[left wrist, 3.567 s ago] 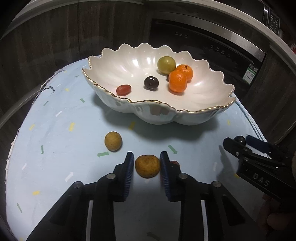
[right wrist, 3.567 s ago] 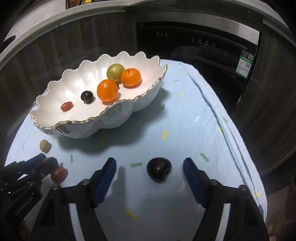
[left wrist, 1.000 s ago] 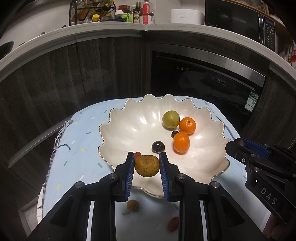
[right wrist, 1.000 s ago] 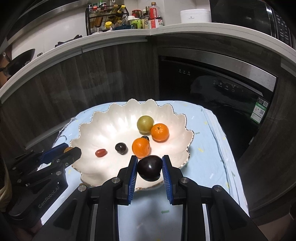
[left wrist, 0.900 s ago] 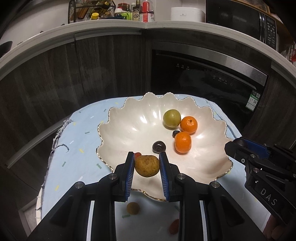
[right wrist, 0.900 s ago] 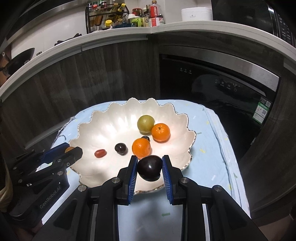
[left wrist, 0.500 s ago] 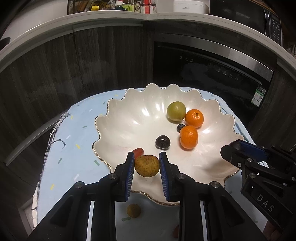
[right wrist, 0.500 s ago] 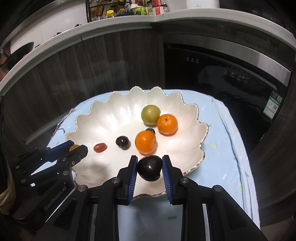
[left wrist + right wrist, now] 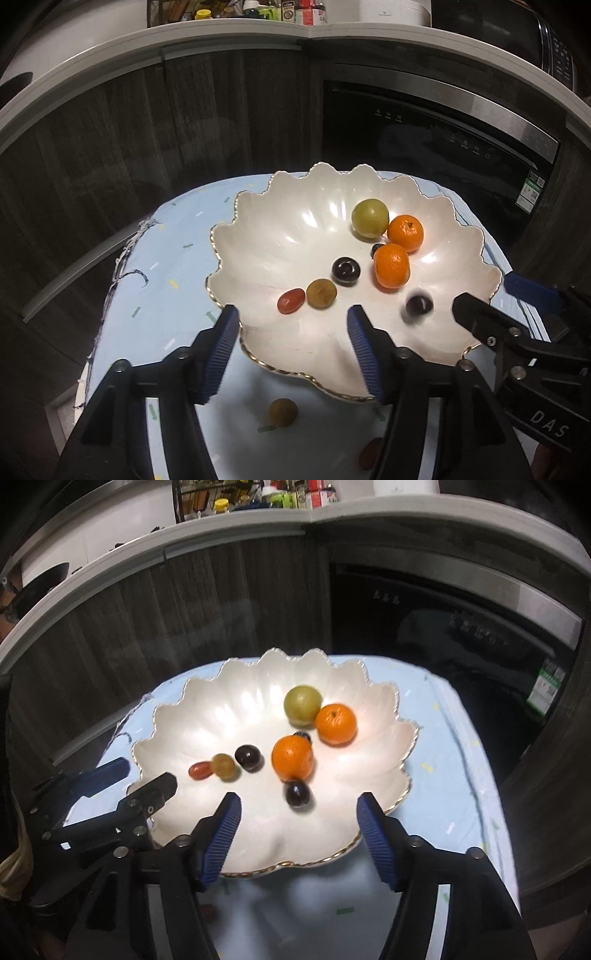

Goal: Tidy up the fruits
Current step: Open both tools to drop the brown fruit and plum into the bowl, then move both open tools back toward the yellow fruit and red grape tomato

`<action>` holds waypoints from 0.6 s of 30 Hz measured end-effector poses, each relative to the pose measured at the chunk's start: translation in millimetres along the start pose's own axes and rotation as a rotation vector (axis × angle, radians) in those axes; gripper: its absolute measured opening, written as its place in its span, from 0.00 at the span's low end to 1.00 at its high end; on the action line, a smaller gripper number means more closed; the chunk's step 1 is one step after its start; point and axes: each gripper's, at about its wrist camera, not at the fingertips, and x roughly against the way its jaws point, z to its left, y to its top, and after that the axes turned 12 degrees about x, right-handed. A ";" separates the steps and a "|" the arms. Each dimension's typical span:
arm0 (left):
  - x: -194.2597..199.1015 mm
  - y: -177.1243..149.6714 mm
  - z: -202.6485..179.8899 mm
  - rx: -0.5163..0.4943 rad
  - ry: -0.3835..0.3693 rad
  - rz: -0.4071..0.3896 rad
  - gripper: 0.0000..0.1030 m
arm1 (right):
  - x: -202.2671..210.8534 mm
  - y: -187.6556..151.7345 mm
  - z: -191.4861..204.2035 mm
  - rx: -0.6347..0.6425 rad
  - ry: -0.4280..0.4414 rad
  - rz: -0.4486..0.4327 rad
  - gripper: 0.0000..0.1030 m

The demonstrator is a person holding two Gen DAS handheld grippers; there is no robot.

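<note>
A white scalloped bowl [image 9: 280,236] [image 9: 207,720] stands on the light-blue cloth. In it lie a green fruit [image 9: 369,217], two oranges [image 9: 405,232] [image 9: 391,265], a dark plum [image 9: 345,271], a red fruit [image 9: 291,301], a brown fruit [image 9: 321,293] [image 9: 223,765] and a blurred dark plum [image 9: 419,305] [image 9: 297,794]. My left gripper [image 9: 291,347] is open and empty above the bowl's near rim. My right gripper [image 9: 299,834] is open and empty above the bowl's near side. Each gripper shows in the other's view [image 9: 480,321] [image 9: 147,790].
On the cloth in front of the bowl lie a small brown fruit [image 9: 283,412] and a red fruit [image 9: 370,452]. Dark cabinets [image 9: 147,140] and a built-in appliance [image 9: 443,125] stand behind the table. The cloth's left edge [image 9: 122,266] is frayed.
Both grippers have opened. The brown fruit has dropped from the left one into the bowl beside the red fruit. The dark plum has dropped from the right one and is still moving.
</note>
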 end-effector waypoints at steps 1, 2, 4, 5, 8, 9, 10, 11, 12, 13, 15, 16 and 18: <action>1.2 0.2 0.9 0.003 0.004 -0.004 0.67 | 1.6 0.8 0.1 0.001 -0.008 -0.005 0.69; 2.5 0.4 1.9 0.008 0.010 -0.008 0.72 | 3.3 1.4 0.0 0.001 -0.013 -0.008 0.71; 6.4 0.9 5.1 0.019 0.023 -0.021 0.77 | 7.1 2.3 -1.0 -0.006 -0.029 -0.016 0.76; 8.6 1.2 7.0 0.026 0.025 -0.025 0.80 | 8.1 2.5 -1.4 -0.007 -0.034 -0.017 0.77; 13.1 2.2 11.6 0.039 0.034 -0.031 0.85 | 12.5 3.2 -2.2 -0.013 -0.054 -0.020 0.80; 15.2 2.3 12.8 0.042 0.033 -0.030 0.85 | 13.8 3.2 -2.2 -0.014 -0.056 -0.021 0.80; 17.7 2.4 13.8 0.043 0.032 -0.032 0.85 | 15.9 3.2 -2.0 -0.015 -0.060 -0.023 0.80; 19.8 2.5 14.2 0.043 0.032 -0.034 0.85 | 17.4 3.1 -1.8 -0.015 -0.063 -0.025 0.80; 22.4 2.4 14.3 0.041 0.032 -0.037 0.85 | 19.9 3.0 -1.3 -0.014 -0.067 -0.028 0.80; 25.2 2.3 14.2 0.039 0.031 -0.041 0.85 | 22.1 3.0 -0.6 -0.013 -0.068 -0.032 0.80; 30.7 2.2 14.7 0.036 0.028 -0.049 0.86 | 26.2 2.5 0.5 -0.012 -0.070 -0.038 0.80; 33.0 2.0 14.7 0.035 0.027 -0.052 0.86 | 28.9 2.3 1.1 -0.012 -0.071 -0.042 0.80; 37.5 2.1 15.2 0.033 0.025 -0.058 0.86 | 32.8 1.5 2.1 -0.012 -0.074 -0.046 0.80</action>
